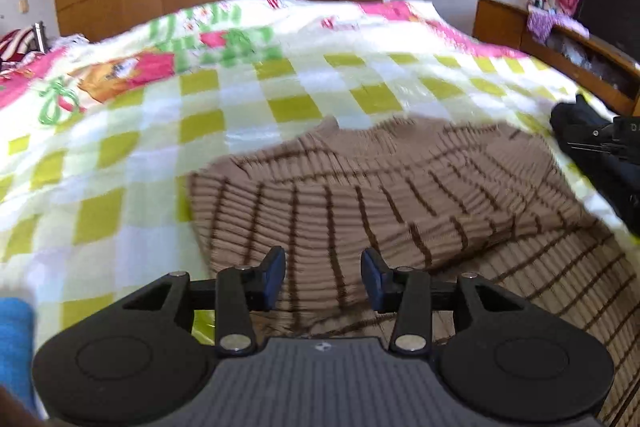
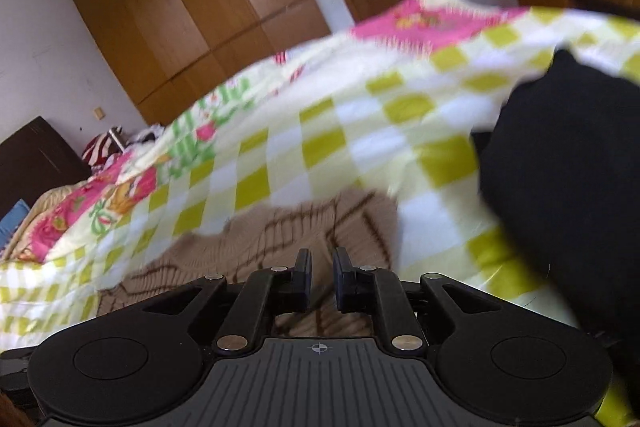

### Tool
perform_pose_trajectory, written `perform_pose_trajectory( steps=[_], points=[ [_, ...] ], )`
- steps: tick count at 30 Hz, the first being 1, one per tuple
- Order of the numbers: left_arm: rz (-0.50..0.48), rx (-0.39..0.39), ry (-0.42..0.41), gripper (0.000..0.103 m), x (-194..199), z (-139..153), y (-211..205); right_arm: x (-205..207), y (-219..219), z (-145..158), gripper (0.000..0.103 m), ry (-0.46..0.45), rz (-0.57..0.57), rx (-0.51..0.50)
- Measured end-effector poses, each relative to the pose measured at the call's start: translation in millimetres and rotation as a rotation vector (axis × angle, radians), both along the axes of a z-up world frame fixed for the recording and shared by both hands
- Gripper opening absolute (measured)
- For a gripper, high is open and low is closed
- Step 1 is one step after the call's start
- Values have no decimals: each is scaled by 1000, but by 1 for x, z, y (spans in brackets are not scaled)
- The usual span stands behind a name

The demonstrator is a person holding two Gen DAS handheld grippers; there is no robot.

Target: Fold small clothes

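The left gripper [image 1: 323, 277] hung low over the near part of the sweater [image 1: 380, 187], its jaws spread with nothing between them. The sweater lay on the bed [image 1: 120, 147], partly doubled over, one fold raised across its middle. The right gripper [image 2: 322, 277] was at the sweater's right edge, jaws nearly pressed together; whether they pinched knit could not be told. A black garment [image 2: 568, 167] lay just right of the sweater. Judged from this, the fold would go best with the left jaws taking the near left edge in one layer, both edges lifted level, and the black garment kept clear.
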State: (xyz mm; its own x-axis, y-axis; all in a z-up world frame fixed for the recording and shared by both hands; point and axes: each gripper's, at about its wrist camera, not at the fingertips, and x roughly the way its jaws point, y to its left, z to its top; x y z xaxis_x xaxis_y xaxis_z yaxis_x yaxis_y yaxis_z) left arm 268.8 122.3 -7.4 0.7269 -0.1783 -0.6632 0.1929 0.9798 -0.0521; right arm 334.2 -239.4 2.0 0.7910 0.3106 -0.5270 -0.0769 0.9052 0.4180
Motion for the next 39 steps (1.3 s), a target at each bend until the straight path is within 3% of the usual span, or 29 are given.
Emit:
perform_pose_trajectory(
  steps=[3, 8, 10, 11, 14, 15, 17, 20, 22, 25, 28, 30, 32, 35, 37, 39],
  points=[
    [24, -32, -48, 56, 5, 5, 2, -3, 21, 15, 14, -69, 80, -27],
    [59, 94, 42, 56, 27, -34, 6, 19, 83, -8, 13, -54, 287, -85],
    [42, 55, 23, 56, 20, -37, 17, 35, 86, -29, 12, 19, 278, -111],
    [39, 55, 24, 56, 18, -35, 20, 42, 80, -40, 0, 57, 246, -122],
    [43, 41, 24, 55, 13, -28, 22, 54, 54, -51, 0, 118, 210, -11],
    [51, 23, 18, 55, 12, -24, 23, 53, 52, -46, 0, 114, 196, -19],
    [58, -13, -24, 55, 10, -13, 22, 41, 57, -29, 14, 44, 202, -88],
    [36, -15, -67, 55, 14, -8, 13, 23, 69, -18, 14, -32, 273, -117],
    [17, -18, -38, 55, 21, -16, 9, 12, 76, -18, 14, -46, 334, -114],
    [-11, 18, 21, 56, 26, -35, 9, 15, 77, -31, 13, 9, 344, -182],
    [-13, 16, 22, 56, 24, -34, 14, 20, 60, -38, 1, 46, 339, -186],
    [4, 13, 16, 56, 23, -27, 12, 19, 53, -34, 1, 57, 338, -199],
    [-6, 12, -14, 56, 21, -20, 7, 13, 54, -24, 16, 38, 326, -233],
    [-33, 27, 11, 56, 24, -25, -3, 12, 56, -18, 15, 10, 335, -244],
    [-45, 77, 25, 57, 24, -36, -5, 20, 54, -29, 14, 46, 317, -272],
    [-37, 61, 28, 57, 20, -34, -1, 26, 44, -36, 8, 91, 298, -220]
  ],
)
